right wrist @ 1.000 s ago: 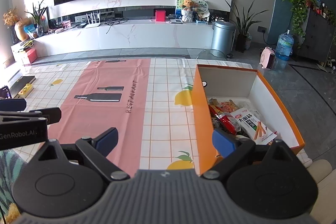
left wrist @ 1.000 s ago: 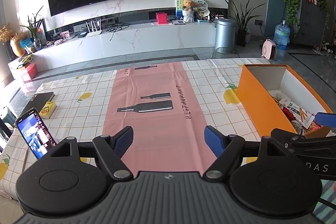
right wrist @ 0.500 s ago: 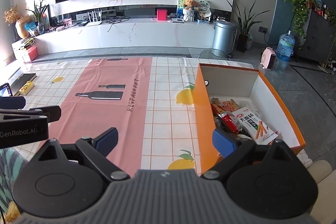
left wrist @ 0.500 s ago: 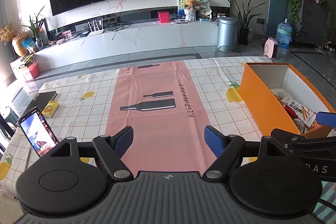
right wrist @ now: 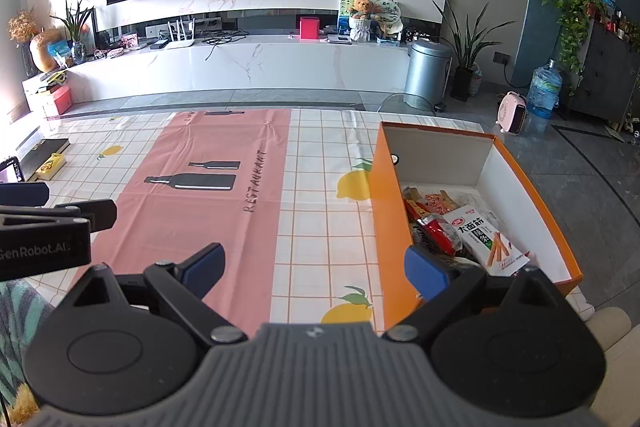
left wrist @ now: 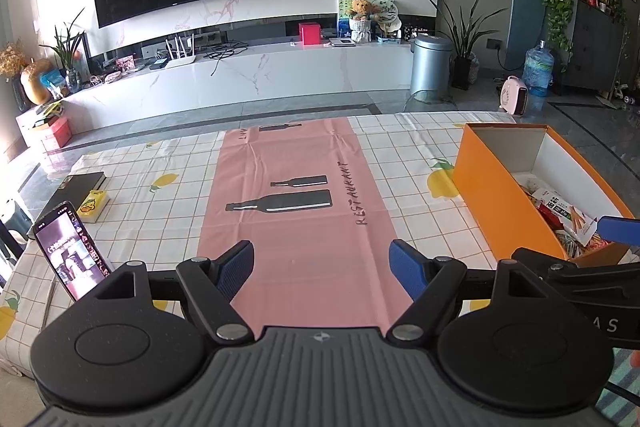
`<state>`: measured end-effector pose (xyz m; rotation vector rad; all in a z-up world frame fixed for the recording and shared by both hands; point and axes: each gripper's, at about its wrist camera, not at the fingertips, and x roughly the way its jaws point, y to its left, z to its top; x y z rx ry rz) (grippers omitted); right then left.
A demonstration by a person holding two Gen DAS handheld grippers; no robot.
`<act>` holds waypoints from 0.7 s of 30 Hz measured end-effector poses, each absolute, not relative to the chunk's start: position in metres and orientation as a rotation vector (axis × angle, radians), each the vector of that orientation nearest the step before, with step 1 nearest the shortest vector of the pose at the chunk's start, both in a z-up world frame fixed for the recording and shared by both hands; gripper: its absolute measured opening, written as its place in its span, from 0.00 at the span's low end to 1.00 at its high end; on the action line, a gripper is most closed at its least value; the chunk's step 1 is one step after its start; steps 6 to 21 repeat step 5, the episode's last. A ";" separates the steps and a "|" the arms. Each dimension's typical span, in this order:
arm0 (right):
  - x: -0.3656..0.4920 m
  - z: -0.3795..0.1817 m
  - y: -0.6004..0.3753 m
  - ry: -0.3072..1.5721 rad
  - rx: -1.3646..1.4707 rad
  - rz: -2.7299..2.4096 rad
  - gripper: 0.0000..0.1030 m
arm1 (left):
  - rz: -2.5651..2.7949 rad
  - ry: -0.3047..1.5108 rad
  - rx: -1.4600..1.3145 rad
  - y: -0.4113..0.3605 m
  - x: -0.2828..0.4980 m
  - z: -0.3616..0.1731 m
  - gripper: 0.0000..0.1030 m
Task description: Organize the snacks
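Observation:
An orange box point(right wrist: 390, 211) with a white inside stands on the right of the table; several snack packets point(right wrist: 476, 235) lie in its near half. In the left wrist view the same orange box point(left wrist: 496, 187) shows at the right with the packets point(left wrist: 560, 211) inside. My left gripper point(left wrist: 322, 269) hangs open over the near end of the pink mat, holding nothing. My right gripper point(right wrist: 316, 269) is open and empty too, straddling the box's near left corner from above. Each gripper's side shows in the other's view.
The checked lemon tablecloth point(left wrist: 160, 163) carries a pink bottle-print mat point(left wrist: 296, 187) down the middle. A propped phone point(left wrist: 72, 255), a yellow pack point(left wrist: 94, 205) and a dark book point(left wrist: 80, 185) sit at the left edge. Beyond the table are floor, a TV bench and a bin point(left wrist: 430, 67).
Both grippers have drawn back and risen slightly, so the table and box sit a little lower and farther in view. Both stay open and empty.

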<state>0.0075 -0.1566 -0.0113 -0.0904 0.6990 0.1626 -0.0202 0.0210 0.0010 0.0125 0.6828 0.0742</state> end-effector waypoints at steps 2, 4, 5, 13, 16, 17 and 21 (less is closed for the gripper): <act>0.008 -0.011 -0.157 0.699 -0.091 0.162 0.91 | 0.072 0.680 0.010 0.022 -0.021 0.001 0.88; 0.008 -0.012 -0.157 0.700 -0.090 0.162 0.91 | 0.070 0.675 0.011 0.021 -0.021 0.002 0.88; 0.008 -0.011 -0.157 0.700 -0.091 0.162 0.91 | 0.071 0.674 0.011 0.021 -0.021 0.003 0.88; 0.008 -0.011 -0.157 0.700 -0.091 0.162 0.91 | 0.071 0.674 0.011 0.021 -0.021 0.003 0.88; 0.008 -0.011 -0.157 0.700 -0.091 0.162 0.91 | 0.071 0.674 0.011 0.021 -0.021 0.003 0.88; 0.008 -0.011 -0.157 0.700 -0.091 0.162 0.91 | 0.071 0.674 0.011 0.021 -0.021 0.003 0.88; 0.008 -0.011 -0.157 0.700 -0.091 0.162 0.91 | 0.071 0.674 0.011 0.021 -0.021 0.003 0.88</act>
